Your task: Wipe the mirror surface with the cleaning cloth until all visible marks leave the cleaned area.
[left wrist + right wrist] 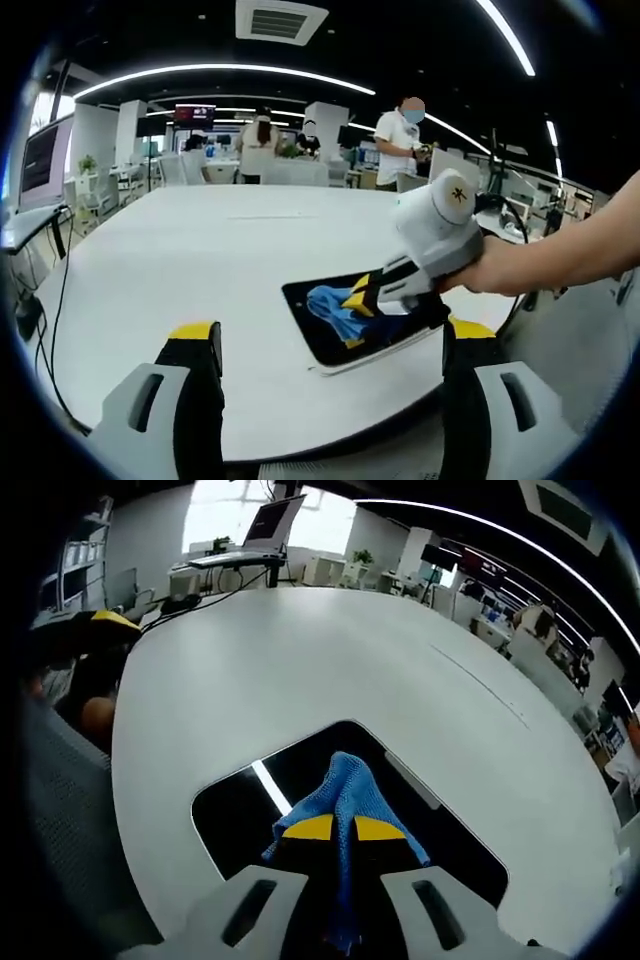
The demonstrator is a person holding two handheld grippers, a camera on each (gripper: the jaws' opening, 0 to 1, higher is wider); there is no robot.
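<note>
A dark rectangular mirror [318, 340] lies flat near the front edge of the white table [200, 260]. A blue cleaning cloth [335, 305] rests on its glass. Coming in from the right, held in a person's hand, my right gripper [366, 297] is shut on that cloth. My left gripper [332, 330] hovers in front of the mirror with its jaws wide apart and nothing between them. In the right gripper view, my right gripper [344, 828] pinches the cloth [345, 780] down onto the mirror [235, 810], where a bright ceiling light reflects.
The table [330, 650] is wide and bare beyond the mirror. Its curved edge runs close on the near side. Cables [55, 290] hang off the left edge. A laptop [270, 525] and desks stand far back, and people stand behind the table [400, 140].
</note>
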